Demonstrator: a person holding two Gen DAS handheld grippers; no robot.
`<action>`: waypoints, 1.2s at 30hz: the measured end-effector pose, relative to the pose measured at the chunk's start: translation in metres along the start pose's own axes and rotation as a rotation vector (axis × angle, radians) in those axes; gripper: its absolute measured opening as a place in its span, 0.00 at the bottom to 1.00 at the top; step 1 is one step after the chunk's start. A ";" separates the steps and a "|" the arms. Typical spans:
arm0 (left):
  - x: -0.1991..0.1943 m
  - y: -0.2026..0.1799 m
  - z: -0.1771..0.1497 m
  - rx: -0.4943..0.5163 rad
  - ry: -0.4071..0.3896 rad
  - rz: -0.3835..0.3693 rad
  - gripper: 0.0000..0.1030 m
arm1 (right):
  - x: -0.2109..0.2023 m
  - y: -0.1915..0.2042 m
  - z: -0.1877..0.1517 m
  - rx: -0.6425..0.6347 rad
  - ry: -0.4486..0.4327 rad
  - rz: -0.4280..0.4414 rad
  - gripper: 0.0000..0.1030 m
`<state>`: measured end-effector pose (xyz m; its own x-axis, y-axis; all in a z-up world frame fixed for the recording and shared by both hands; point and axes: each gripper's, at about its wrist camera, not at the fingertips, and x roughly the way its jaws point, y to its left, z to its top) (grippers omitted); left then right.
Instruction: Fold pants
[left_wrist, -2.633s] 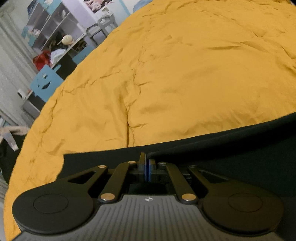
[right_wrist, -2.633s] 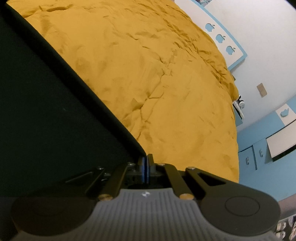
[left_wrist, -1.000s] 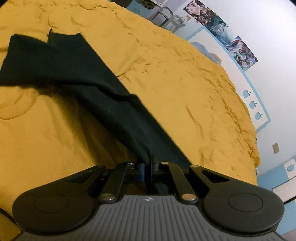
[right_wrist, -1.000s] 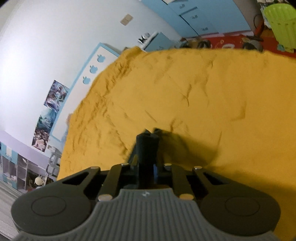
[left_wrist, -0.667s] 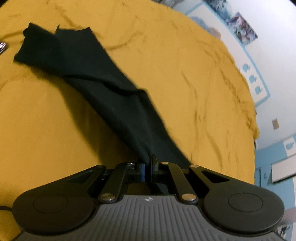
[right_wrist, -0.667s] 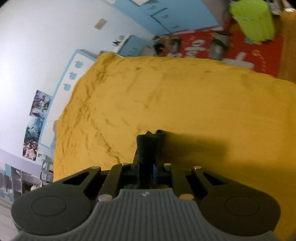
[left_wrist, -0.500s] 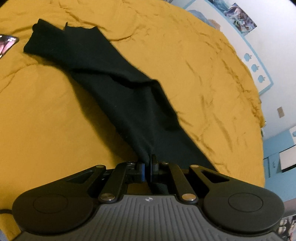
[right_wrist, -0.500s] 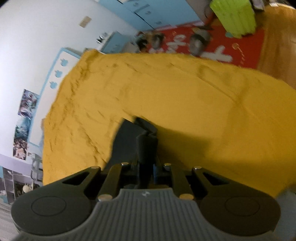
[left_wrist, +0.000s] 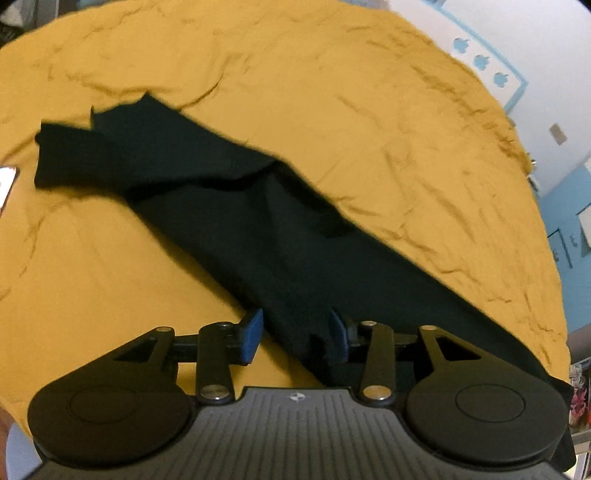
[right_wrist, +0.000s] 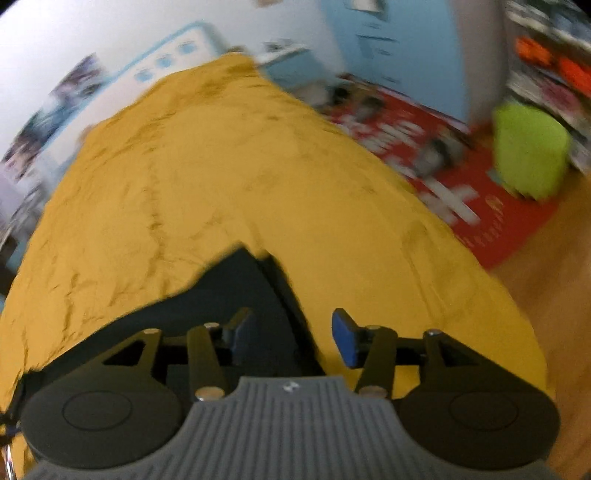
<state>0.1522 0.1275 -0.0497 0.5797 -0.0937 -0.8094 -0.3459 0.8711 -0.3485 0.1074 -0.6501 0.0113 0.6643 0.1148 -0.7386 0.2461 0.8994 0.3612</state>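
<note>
The black pants (left_wrist: 258, 225) lie stretched across the yellow bedspread (left_wrist: 332, 92), running from the far left to the near right in the left wrist view, with a crumpled fold in the middle. My left gripper (left_wrist: 295, 334) is open just above the near part of the pants, its blue pads (left_wrist: 253, 334) spread apart. In the right wrist view an end of the pants (right_wrist: 236, 291) lies on the bedspread (right_wrist: 221, 166). My right gripper (right_wrist: 291, 338) is open above that end, holding nothing.
A phone (left_wrist: 5, 184) lies on the bed at the far left edge. Beyond the bed's right edge are a red floor mat (right_wrist: 443, 147), a lime green bin (right_wrist: 528, 151) and blue cabinets (right_wrist: 376, 44). A wall with posters stands behind the bed.
Both grippers were shut on the pants and carried them over the bed. Now both have opened and the pants lie released on the bedspread.
</note>
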 end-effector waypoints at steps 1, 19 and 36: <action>-0.003 -0.002 0.000 0.004 -0.019 -0.004 0.46 | 0.004 0.002 0.008 -0.022 -0.005 0.030 0.43; 0.010 -0.022 0.011 0.005 -0.103 -0.013 0.44 | 0.148 0.012 0.061 -0.169 0.160 0.243 0.00; -0.029 0.007 0.042 0.185 -0.203 0.072 0.43 | 0.140 0.000 0.049 -0.125 0.110 0.057 0.00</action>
<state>0.1632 0.1566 -0.0087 0.7008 0.0543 -0.7113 -0.2622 0.9469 -0.1860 0.2354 -0.6550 -0.0644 0.5918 0.2060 -0.7793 0.1160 0.9350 0.3353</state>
